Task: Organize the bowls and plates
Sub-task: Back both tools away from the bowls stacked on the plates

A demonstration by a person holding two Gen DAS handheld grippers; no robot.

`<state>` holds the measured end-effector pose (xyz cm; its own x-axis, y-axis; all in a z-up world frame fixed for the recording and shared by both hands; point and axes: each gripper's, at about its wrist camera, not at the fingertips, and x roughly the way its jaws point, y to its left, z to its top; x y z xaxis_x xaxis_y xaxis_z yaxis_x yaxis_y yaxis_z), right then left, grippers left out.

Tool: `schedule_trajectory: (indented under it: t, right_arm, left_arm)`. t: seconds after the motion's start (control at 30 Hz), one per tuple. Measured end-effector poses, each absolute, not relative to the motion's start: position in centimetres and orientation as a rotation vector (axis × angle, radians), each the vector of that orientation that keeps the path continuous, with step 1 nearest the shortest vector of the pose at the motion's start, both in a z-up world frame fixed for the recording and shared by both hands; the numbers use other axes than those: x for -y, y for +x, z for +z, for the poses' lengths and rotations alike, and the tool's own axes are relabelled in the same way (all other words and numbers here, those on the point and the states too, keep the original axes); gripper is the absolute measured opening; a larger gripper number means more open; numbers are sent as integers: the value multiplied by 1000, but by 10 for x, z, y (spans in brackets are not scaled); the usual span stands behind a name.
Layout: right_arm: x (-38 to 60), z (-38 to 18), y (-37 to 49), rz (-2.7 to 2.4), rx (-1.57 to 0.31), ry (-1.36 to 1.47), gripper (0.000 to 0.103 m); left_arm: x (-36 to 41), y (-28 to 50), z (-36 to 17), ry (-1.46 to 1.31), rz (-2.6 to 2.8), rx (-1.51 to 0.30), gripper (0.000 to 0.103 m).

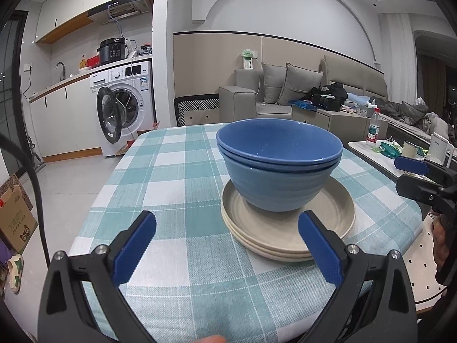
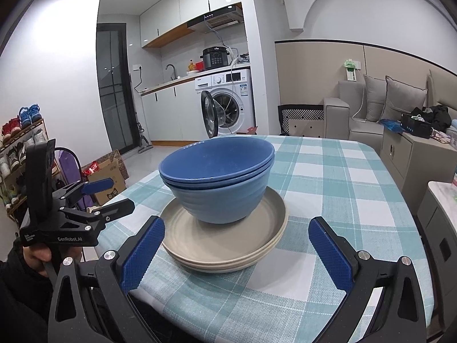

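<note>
Left wrist and right wrist views, near to far. Nearest the lens, the left gripper (image 1: 227, 244) stands spread wide over the tabletop (image 1: 177, 177), its blue pads (image 1: 134, 247) holding nothing; the right-hand pad overlaps the near rim of the plates in this view, though contact cannot be told. The right gripper (image 2: 235, 250) is likewise spread and empty, its blue pads (image 2: 142, 253) either side of the same stack and short of it. Each gripper shows in the other's view: the left at the left edge of the right wrist view, held by a hand (image 2: 35, 255) in a dark sleeve; the right at the right edge of the left wrist view. Just beyond the pads lie the beige plates (image 1: 288, 225), stacked flat on the teal-and-white checked cloth, toward the near end of the tabletop. On the top plate stand the blue bowls (image 1: 278, 168), nested one inside another, upright and empty, set toward the back of the plate. Farther off: a washing machine (image 1: 125, 108) with its door open, a grey sofa (image 1: 285, 94) with cushions, a side table (image 1: 371, 150) carrying a bottle (image 1: 373, 127)
</note>
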<state>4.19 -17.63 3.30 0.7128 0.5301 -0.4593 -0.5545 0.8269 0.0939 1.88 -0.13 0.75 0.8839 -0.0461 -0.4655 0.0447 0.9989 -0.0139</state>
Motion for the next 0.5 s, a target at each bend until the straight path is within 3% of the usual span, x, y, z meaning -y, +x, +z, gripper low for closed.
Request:
schedule_trajectory:
  t: [0.5]
  right_arm:
    - [171, 29, 39, 617, -481, -67, 102]
  left_arm:
    - [0, 18, 4, -22, -62, -491, 101]
